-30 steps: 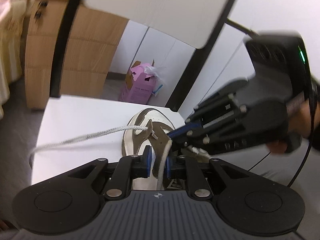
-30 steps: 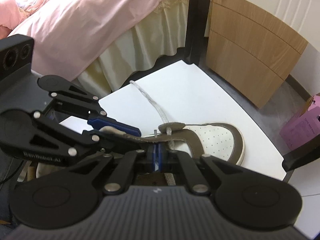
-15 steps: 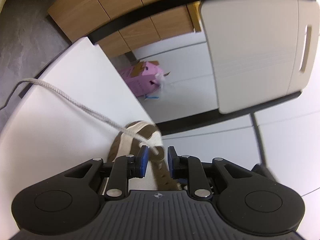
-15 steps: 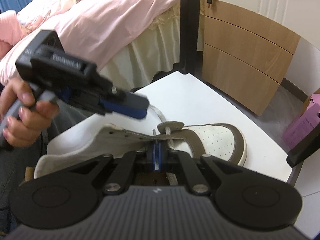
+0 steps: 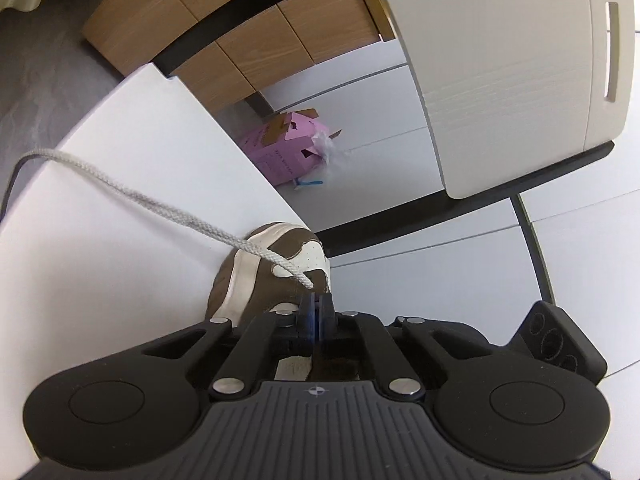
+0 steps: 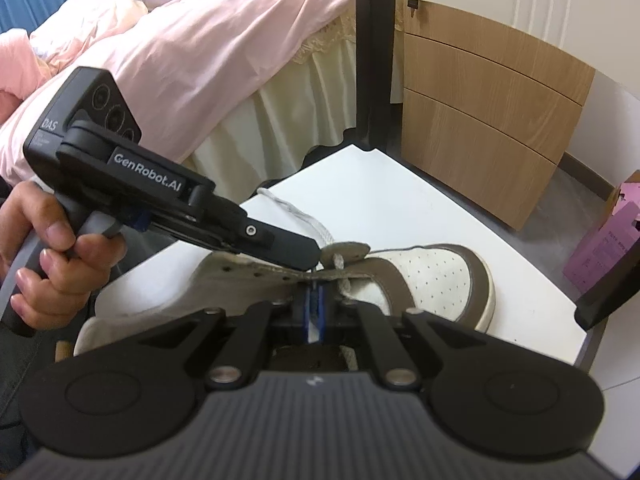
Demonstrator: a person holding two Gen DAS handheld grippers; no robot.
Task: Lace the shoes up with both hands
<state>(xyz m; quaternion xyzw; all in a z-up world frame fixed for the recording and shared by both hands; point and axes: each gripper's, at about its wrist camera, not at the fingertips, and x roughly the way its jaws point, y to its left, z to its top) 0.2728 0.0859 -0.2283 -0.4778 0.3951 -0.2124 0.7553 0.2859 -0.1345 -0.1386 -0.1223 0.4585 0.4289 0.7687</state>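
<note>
Nearest us, our right gripper has its blue pads pressed together on the eyelet edge of the brown-and-white shoe, which lies on the white table with its toe pointing away. Our left gripper is likewise pinched closed, over the shoe's brown upper; we cannot tell for sure whether it grips anything. From the right wrist view, its black body crosses in front of the shoe's collar and hides part of it, with a hand on the handle. The white lace runs from the eyelet across the table and over its far edge. Beyond stand a wooden drawer unit, a pink box on the floor and a bed with pink covers.
</note>
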